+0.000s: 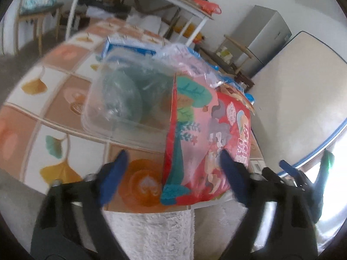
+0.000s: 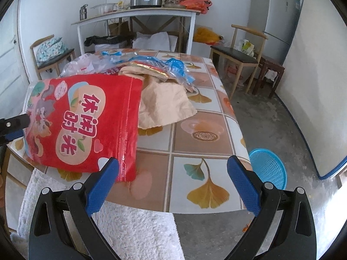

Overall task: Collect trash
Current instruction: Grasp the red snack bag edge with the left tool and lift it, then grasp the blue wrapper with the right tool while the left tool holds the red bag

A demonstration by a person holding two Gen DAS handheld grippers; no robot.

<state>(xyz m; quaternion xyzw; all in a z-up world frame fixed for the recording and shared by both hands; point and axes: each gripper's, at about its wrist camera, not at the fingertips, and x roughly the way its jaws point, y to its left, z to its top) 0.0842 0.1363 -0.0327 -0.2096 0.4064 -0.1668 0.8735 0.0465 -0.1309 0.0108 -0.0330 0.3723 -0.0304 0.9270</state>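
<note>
A red snack bag (image 1: 208,134) with cartoon print stands on edge at the near edge of the tiled table (image 1: 60,99). My left gripper (image 1: 173,171) is open; the bag's lower end sits between its blue fingers, nearer the right finger (image 1: 234,173). In the right wrist view the same red bag (image 2: 86,125) is at the left. My right gripper (image 2: 173,184) is open and empty over the table's near edge (image 2: 195,190), its left finger (image 2: 102,186) just below the bag's corner. Beige paper (image 2: 164,106), clear plastic wrappers (image 2: 86,67) and blue wrappers (image 2: 175,65) lie behind.
A clear plastic container (image 1: 121,99) with something green inside lies left of the bag. A blue box (image 1: 128,47) sits farther back. A white fluffy towel (image 2: 134,227) hangs below the table edge. A blue basket (image 2: 269,169) is on the floor at right. Chairs (image 2: 236,54) and a white shelf table (image 2: 134,15) stand behind.
</note>
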